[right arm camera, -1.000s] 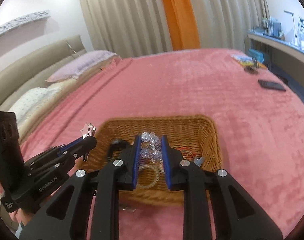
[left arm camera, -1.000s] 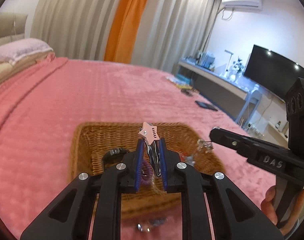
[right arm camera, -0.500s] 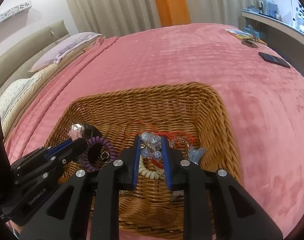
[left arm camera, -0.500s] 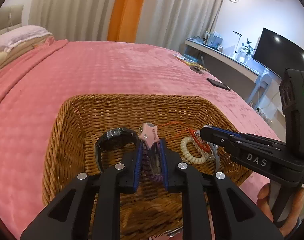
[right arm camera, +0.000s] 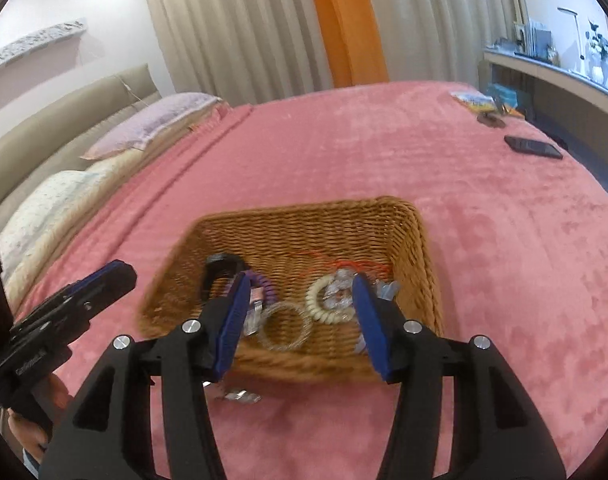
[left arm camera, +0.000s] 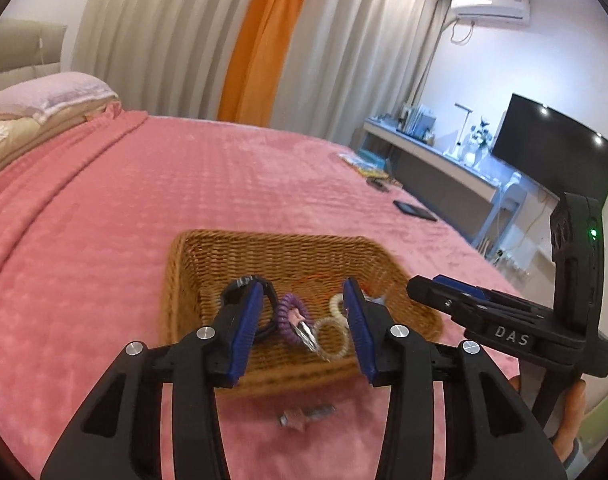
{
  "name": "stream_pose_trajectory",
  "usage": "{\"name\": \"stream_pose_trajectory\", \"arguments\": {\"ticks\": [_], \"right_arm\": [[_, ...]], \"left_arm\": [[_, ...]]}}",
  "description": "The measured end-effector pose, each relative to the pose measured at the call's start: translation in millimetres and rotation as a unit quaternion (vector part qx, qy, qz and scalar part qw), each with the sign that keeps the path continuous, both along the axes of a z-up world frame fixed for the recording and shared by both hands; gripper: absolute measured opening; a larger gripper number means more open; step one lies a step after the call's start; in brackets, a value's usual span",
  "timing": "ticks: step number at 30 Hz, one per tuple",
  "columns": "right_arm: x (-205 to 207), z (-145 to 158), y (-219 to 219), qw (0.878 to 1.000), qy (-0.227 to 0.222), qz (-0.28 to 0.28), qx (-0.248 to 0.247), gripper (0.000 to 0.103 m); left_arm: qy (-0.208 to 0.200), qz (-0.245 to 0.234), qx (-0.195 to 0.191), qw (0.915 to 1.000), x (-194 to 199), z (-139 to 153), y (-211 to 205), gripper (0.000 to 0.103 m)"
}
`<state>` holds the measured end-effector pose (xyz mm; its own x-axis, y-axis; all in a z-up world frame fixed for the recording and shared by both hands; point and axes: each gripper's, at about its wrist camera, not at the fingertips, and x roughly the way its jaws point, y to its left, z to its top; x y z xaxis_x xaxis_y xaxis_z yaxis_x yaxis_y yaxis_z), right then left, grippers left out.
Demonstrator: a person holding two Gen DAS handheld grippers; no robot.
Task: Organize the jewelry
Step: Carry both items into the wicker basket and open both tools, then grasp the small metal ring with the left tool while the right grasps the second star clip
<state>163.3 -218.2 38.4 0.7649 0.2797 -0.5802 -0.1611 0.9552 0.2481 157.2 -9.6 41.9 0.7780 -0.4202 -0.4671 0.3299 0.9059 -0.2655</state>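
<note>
Left wrist view: left hand-held gripper (left arm camera: 304, 320) hovers over the near edge of a wicker basket (left arm camera: 192, 276) on a bed with a pink blanket (left arm camera: 104, 220). Jaws are opening, blue pads well apart, nothing gripped between them. Seen through the gap, lying in the basket: a purple coil hair tie (left arm camera: 285, 312), a pink-topped hair clip (left arm camera: 304, 326) beside it, a clear ring bracelet (left arm camera: 333, 340), a cream bead bracelet (left arm camera: 336, 304) and a black watch (left arm camera: 264, 284) at the left. A small silvery clip (left arm camera: 304, 414) lies on the blanket just in front of the basket, outside it. The right hand-held gripper (left arm camera: 432, 288) enters from the right, held by a hand (left arm camera: 572, 416).

Right wrist view: right hand-held gripper (right arm camera: 300, 312) also above the basket's near wall, jaws opening, nothing pinched. Between the pads, down in the basket: the clear ring (right arm camera: 286, 326), cream bracelet (right arm camera: 324, 300) with a cluster of clear beads (right arm camera: 340, 292) on a red cord (right arm camera: 356, 266). The left hand-held gripper shows at the left edge. A dark phone (right arm camera: 534, 147) lies far off on the blanket.
</note>
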Motion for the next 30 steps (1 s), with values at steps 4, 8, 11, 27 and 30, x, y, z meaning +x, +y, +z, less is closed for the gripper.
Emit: {"name": "stream_pose_trajectory", "arguments": {"ticks": [4, 8, 11, 27, 30], "right_arm": [[-36, 15, 9, 1.0, -0.019, 0.013, 0.0, 0.05], [-72, 23, 26, 0.999, -0.034, 0.028, -0.024, 0.05], [-94, 22, 37, 0.998, -0.037, 0.043, -0.035, 0.05], [-102, -45, 49, 0.994, 0.025, 0.08, -0.067, 0.049], [-81, -56, 57, 0.99, 0.041, 0.108, -0.076, 0.05]], "left_arm": [[-0.012, -0.003, -0.009, 0.9999, -37, 12, 7, 0.04], [-0.018, -0.004, -0.008, 0.9998, -70, 17, 11, 0.04], [-0.014, -0.011, -0.005, 0.9998, -92, 15, 14, 0.04], [0.092, -0.069, -0.006, 0.9934, -150, -80, 9, 0.041], [0.11, -0.071, -0.001, 0.9914, -146, -92, -1, 0.041]]}}
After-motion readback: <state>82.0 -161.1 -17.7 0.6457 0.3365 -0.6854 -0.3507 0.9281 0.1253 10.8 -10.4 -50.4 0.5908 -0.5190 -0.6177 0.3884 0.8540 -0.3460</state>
